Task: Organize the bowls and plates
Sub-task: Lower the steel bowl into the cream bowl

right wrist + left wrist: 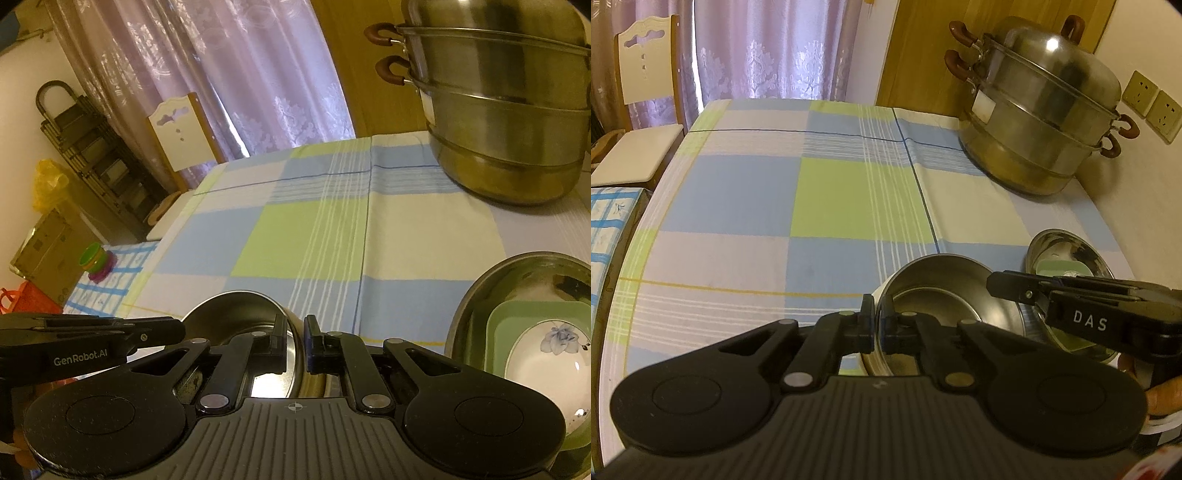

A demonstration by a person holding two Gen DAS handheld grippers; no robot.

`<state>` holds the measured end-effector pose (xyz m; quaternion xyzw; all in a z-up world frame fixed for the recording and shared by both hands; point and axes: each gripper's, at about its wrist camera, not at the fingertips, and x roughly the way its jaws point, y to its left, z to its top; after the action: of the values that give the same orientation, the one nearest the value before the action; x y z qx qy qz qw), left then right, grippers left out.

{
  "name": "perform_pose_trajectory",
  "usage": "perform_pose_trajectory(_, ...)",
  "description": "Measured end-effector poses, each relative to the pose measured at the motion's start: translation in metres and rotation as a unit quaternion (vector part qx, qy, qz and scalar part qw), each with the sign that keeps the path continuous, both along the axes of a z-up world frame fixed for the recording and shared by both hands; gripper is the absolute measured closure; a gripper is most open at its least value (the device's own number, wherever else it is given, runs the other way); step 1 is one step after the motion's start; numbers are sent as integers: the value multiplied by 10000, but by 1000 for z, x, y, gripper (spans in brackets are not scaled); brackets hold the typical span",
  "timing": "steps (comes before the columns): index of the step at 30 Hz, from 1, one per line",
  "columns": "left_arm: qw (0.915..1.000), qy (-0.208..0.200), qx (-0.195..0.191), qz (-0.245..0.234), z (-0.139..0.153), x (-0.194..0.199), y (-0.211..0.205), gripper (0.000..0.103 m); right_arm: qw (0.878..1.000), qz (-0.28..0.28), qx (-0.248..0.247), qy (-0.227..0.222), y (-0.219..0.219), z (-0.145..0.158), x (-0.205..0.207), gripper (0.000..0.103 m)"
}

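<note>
Checked cloth in blue, green and white covered the bench (746, 192), with lilac curtains (764, 48) and a pale chair (642, 92) behind it, and a big tiered steel steamer pot (1045, 110) sat at the far right corner. Down at the near edge, a steel bowl (945, 291) with a cream outer wall stood tilted, and both tools were on it! The left hand-held gripper (877, 326) was clamped on the bowl's near rim, one finger outside the wall and one inside. The right hand-held gripper (295, 343) had the opposite rim pinched between its pads too, its jaws nearly together on the thin edge. Just beside that bowl, to the right, a wide steel basin (476, 295) held a pale green square plate (498, 321), and a white bowl with a blue flower (543, 354) lay nested in that plate. Off the bench's left side, stacked coloured cups (94, 260) stood on a blue-patterned cloth.
</note>
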<state>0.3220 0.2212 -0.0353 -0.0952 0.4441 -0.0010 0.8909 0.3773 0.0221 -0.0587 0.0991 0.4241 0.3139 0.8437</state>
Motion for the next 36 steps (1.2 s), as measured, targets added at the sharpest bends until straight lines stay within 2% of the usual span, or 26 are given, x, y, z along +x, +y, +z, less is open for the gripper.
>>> perform_pose_trajectory(6,10000,-9,80,46,4,-2,-2,98,9994,-178,66,280,-8,0,2,92)
perform_pose_trajectory(10,10000,16,72,34,2,-2,-1,94,9992,-225,193,257,-14,-2,-1,92)
perform_pose_trajectory(14,10000,93,31,-18,-3,1,-1,95,9976,-329,404,459,-19,-10,0,92)
perform_pose_trajectory(25,9999,88,59,-30,-1,-1,-5,94,9958,-425,444,674,-24,-10,5,90)
perform_pose_trajectory(28,10000,3,62,-47,7,-6,-8,94,9958,-496,427,638,-28,-4,3,80)
perform_pose_trajectory(30,10000,-38,47,-50,12,-11,-9,94,9954,-542,467,630,-31,1,0,68)
perform_pose_trajectory(32,10000,-39,30,-25,16,-18,-11,93,9945,-615,558,634,-37,7,-4,63)
perform_pose_trajectory(36,9999,29,151,14,23,-33,-17,91,9930,-732,581,716,-49,18,-13,62)
